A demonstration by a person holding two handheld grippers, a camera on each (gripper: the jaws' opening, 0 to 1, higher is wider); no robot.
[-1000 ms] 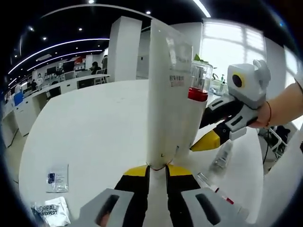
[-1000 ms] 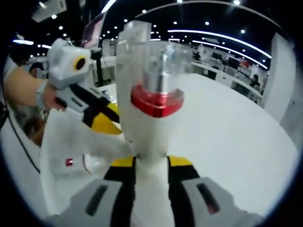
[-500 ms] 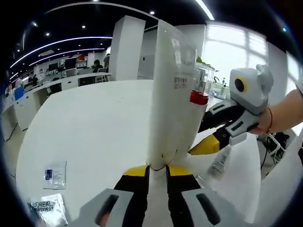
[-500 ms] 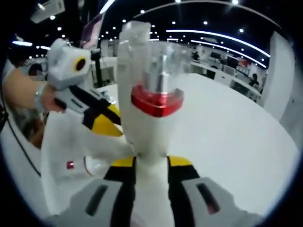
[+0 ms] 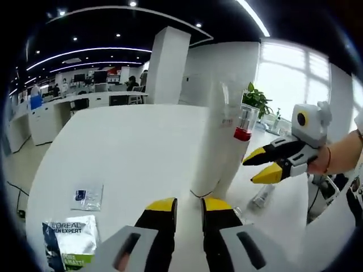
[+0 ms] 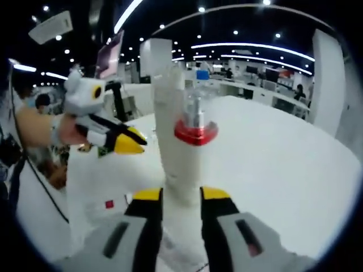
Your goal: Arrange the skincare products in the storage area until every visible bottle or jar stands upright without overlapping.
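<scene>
Sachets lie flat at the far left of the left gripper view: a green-and-white sachet [image 5: 69, 242] printed "L'OREAL EXPERT" and a small clear sachet [image 5: 88, 197] beyond it, both on the white table [image 5: 125, 147] and well apart from the bottles.

Left gripper [image 5: 186, 211] sits just short of the tall white bottle [image 5: 218, 141]; jaws parted by a narrow gap, nothing between them, so released. Bottle stands upright on its base, unsupported.

Pump bottle [image 5: 240, 122] with red collar and clear cap stands upright directly beside the tall white bottle; touching or just apart cannot be told. Judged: the two are set close but side by side so that neither lies across the other.

Small clear bottle [image 5: 262, 196] lies on its side on the table to the right, so the task is judged unfinished.

Right gripper [image 5: 262, 167] hovers beside the pair, yellow tips spread, holding nothing. In the right gripper view its own jaws [image 6: 181, 199] frame the pump bottle's base [image 6: 187, 170] without clamping it.
</scene>
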